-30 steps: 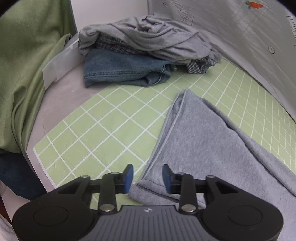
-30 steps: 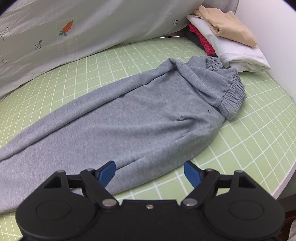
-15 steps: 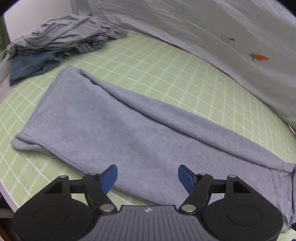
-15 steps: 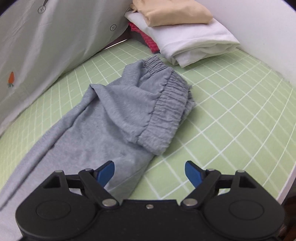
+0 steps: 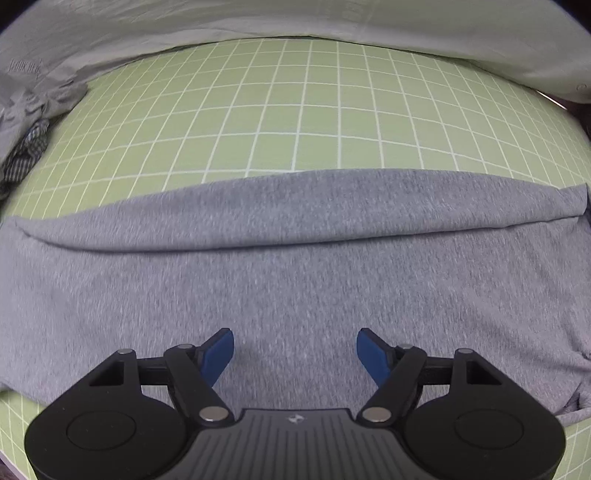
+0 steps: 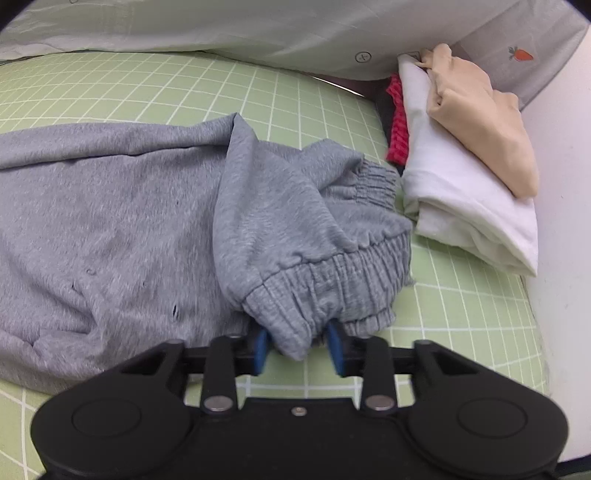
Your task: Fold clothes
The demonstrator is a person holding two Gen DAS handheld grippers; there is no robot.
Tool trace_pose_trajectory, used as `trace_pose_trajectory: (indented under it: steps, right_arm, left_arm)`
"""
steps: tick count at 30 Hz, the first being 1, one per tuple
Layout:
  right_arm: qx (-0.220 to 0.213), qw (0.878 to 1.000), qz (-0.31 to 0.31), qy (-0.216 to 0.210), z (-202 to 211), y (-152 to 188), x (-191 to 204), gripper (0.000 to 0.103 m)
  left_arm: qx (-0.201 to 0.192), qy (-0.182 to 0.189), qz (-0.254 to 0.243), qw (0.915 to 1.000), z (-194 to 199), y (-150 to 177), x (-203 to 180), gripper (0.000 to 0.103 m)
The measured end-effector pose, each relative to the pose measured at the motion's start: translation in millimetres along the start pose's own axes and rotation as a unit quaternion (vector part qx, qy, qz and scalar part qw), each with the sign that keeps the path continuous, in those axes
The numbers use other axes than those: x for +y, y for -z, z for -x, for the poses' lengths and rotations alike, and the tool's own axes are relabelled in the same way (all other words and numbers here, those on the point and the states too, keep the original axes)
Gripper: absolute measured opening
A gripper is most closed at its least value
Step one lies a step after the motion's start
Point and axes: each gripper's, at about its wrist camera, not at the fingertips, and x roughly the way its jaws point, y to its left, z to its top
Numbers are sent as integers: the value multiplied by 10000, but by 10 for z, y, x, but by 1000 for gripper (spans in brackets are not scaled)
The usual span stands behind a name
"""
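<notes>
Right tongs (image 6: pixel 298 350) pinch the elastic waistband (image 6: pixel 332 273) of grey sweatpants (image 5: pixel 295 280) on the green grid mat (image 5: pixel 295 110); left tongs (image 5: pixel 295 352) hover spread above the fabric.

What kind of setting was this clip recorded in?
Probably an indoor clothes-folding station: a green gridded mat under the grey sweatpants, a stack of folded clothes by the wall, and a pale printed sheet hung behind.

Right gripper (image 6: pixel 297 349) pinching the elastic waistband (image 6: pixel 332 284) of grey sweatpants (image 6: pixel 110 221) on green grid mat (image 6: pixel 461 306).
</notes>
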Motion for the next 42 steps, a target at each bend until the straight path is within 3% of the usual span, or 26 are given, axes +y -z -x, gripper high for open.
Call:
trace_pose_trajectory:
  steps: [4, 9, 10, 12, 13, 18, 22, 26, 27, 28, 29, 30, 32, 36, 40, 41, 42]
  right_arm:
    - [-215, 9988, 386, -199, 32, -322, -226, 13]
    - [-783, 9962, 247, 306, -272, -1025, -585, 15]
    - [-844, 9953, 71, 480, -355, -1157, -669, 19]
    - [-949, 9913, -397, 818, -469, -1366, -821, 43]
    - [-1007, 9884, -669, 918, -476, -1418, -887, 46]
    - [-828, 9795, -1756, 531, -415, -1129, -971, 76]
    - [-184, 9654, -2599, 138, -457, -607, -892, 83]
    - [123, 9275, -3682, -640, -556, -177, -865, 82]
    - [143, 9182, -3871, -835, -596, -115, -864, 73]
    - [166, 9092, -4035, -1015, -631, -59, -876, 60]
    - [147, 9029, -4153, -1101, -633, -15, -890, 36]
    - [135, 9021, -4161, -1133, -616, 8, -915, 5]
    - [102, 9043, -4142, -1033, -544, 77, -979, 3]
    - [127, 9297, -3661, -374, -322, 266, -1059, 3]
    - [573, 9256, -3732, -278, -314, 517, -1065, 5]
    - [659, 9299, -3616, -147, -308, 510, -1025, 11]
    - [662, 9360, -3458, 52, -276, 472, -972, 36]
  left_arm:
    - [23, -137, -194, 9997, -70, -53, -108, 81]
    - [128, -69, 71, 9999, -134, -40, 4, 91]
    - [145, -62, 116, 9998, -144, -35, 26, 92]
    - [178, -47, 205, 9996, -164, -25, 69, 92]
    - [195, -40, 250, 9995, -174, -20, 90, 93]
    - [250, -68, 365, 9990, -228, -4, 177, 99]
    - [291, -57, 405, 9987, -265, 11, 243, 100]
    - [396, 44, 506, 9979, -354, -16, 374, 101]
    - [411, 46, 499, 9979, -374, -25, 405, 101]
    - [425, 46, 490, 9979, -394, -34, 435, 101]
    - [439, 46, 481, 9979, -414, -43, 464, 101]
    - [436, 48, 488, 9978, -418, -38, 478, 101]
    - [429, 51, 502, 9978, -423, -26, 503, 101]
    - [377, 71, 494, 9980, -380, 124, 490, 101]
    - [352, 64, 375, 9987, -371, 199, 480, 101]
    - [350, 48, 329, 9988, -366, 205, 475, 101]
    - [347, 30, 292, 9990, -363, 205, 476, 101]
